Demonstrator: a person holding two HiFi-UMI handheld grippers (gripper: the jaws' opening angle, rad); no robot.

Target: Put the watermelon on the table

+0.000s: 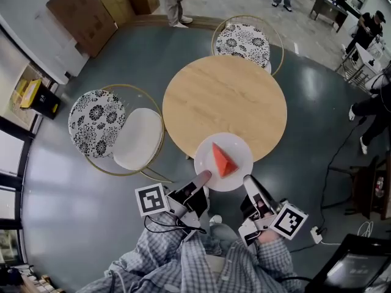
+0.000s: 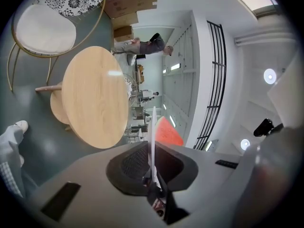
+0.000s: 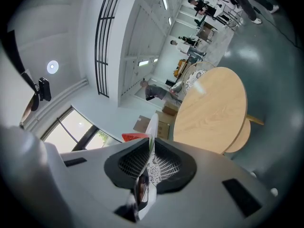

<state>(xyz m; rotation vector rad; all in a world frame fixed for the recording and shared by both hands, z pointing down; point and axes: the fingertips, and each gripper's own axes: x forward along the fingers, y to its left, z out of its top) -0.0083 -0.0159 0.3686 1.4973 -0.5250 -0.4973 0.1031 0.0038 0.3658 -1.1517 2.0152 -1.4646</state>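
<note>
A red wedge of watermelon [image 1: 223,160] lies on a white plate [image 1: 239,144], which hangs over the near edge of the round wooden table [image 1: 226,99]. My left gripper [image 1: 204,176] is shut on the plate's near left rim, and my right gripper [image 1: 247,179] is shut on its near right rim. In the left gripper view the plate [image 2: 153,125] shows edge-on between the pads of the left gripper [image 2: 152,151], with the watermelon [image 2: 167,133] to its right. In the right gripper view the plate [image 3: 152,126] is pinched by the right gripper [image 3: 151,148], with the watermelon [image 3: 135,137] to its left.
A chair [image 1: 137,138] with a white seat and patterned back stands left of the table, and a second patterned chair [image 1: 243,41] stands behind it. Cardboard boxes [image 1: 82,14] lean at the back left. People stand far behind and at the right. A cable [image 1: 339,157] lies on the floor to the right.
</note>
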